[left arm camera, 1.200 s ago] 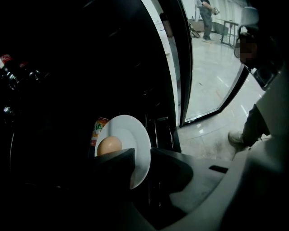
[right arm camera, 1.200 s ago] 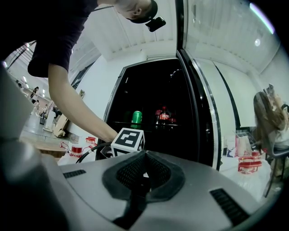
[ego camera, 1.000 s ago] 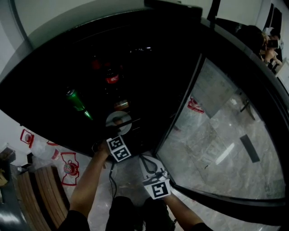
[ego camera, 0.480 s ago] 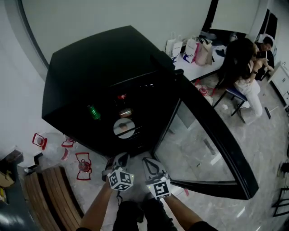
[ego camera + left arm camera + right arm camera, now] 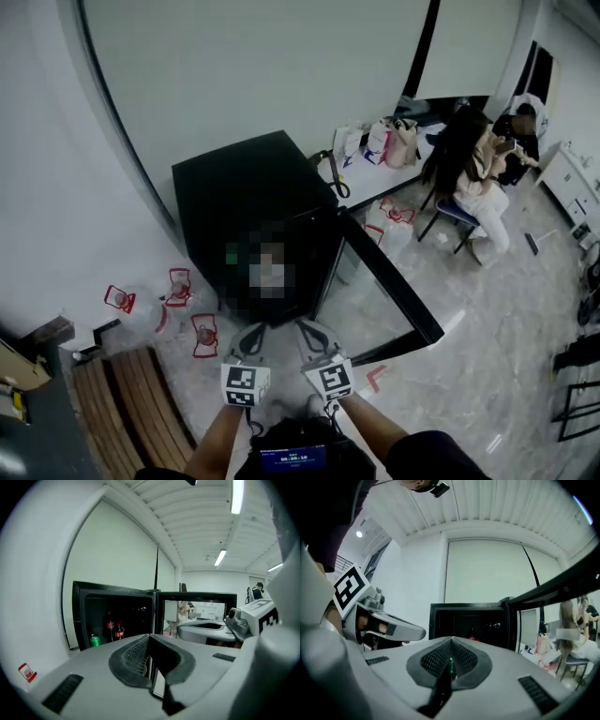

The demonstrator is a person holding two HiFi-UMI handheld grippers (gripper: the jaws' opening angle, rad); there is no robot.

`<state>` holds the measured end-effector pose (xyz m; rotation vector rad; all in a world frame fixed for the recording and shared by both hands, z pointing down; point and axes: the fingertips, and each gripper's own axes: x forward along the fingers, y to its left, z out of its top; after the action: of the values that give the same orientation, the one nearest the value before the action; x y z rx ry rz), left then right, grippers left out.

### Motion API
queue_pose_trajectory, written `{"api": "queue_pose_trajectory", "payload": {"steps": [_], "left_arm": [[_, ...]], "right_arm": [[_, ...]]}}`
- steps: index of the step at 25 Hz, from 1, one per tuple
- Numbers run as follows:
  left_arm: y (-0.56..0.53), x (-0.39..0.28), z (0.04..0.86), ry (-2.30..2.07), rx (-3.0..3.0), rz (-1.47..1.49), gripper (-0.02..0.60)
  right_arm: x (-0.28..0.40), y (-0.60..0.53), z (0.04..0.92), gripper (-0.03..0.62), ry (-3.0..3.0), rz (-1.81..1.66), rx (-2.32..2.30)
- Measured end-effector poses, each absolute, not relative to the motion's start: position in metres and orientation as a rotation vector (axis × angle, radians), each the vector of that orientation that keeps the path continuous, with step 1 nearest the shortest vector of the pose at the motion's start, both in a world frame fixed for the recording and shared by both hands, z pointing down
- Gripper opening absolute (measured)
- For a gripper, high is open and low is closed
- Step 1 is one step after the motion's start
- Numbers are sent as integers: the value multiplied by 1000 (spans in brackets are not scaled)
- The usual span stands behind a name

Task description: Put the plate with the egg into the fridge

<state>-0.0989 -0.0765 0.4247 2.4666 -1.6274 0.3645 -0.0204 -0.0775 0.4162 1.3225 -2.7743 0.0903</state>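
Note:
The black fridge (image 5: 246, 183) stands against the wall with its glass door (image 5: 389, 292) swung open to the right. A mosaic patch covers its inside in the head view, so the plate with the egg cannot be seen. In the left gripper view the fridge (image 5: 112, 613) shows two cola bottles (image 5: 114, 631) and a green can (image 5: 95, 641). My left gripper (image 5: 251, 336) and right gripper (image 5: 312, 336) hang side by side well in front of the fridge. Both are shut with nothing between the jaws, as the left gripper (image 5: 149, 638) and right gripper (image 5: 451, 643) show up close.
A wooden bench (image 5: 122, 403) lies at the lower left. Red-and-white bags (image 5: 178, 292) sit on the floor left of the fridge. A person on a chair (image 5: 469, 183) and a table with bags (image 5: 380, 141) are at the back right.
The view has backed away from the fridge. My left gripper, which was at the plate on the shelf, has come out empty and now sits beside the right one.

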Motion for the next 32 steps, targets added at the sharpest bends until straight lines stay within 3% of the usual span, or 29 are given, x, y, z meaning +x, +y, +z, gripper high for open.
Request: {"api": "queue_pose_trajectory", "payload": {"steps": [9,32], "left_arm": [[-50,-95,381,-1715,2460,258,9],[-34,-87,385,-1748,2422,314,9]], "right_arm": [[-25,-48,375,8,-2851,-8,1304],[-23,-42,358,8,-2887,-43,1233]]}}
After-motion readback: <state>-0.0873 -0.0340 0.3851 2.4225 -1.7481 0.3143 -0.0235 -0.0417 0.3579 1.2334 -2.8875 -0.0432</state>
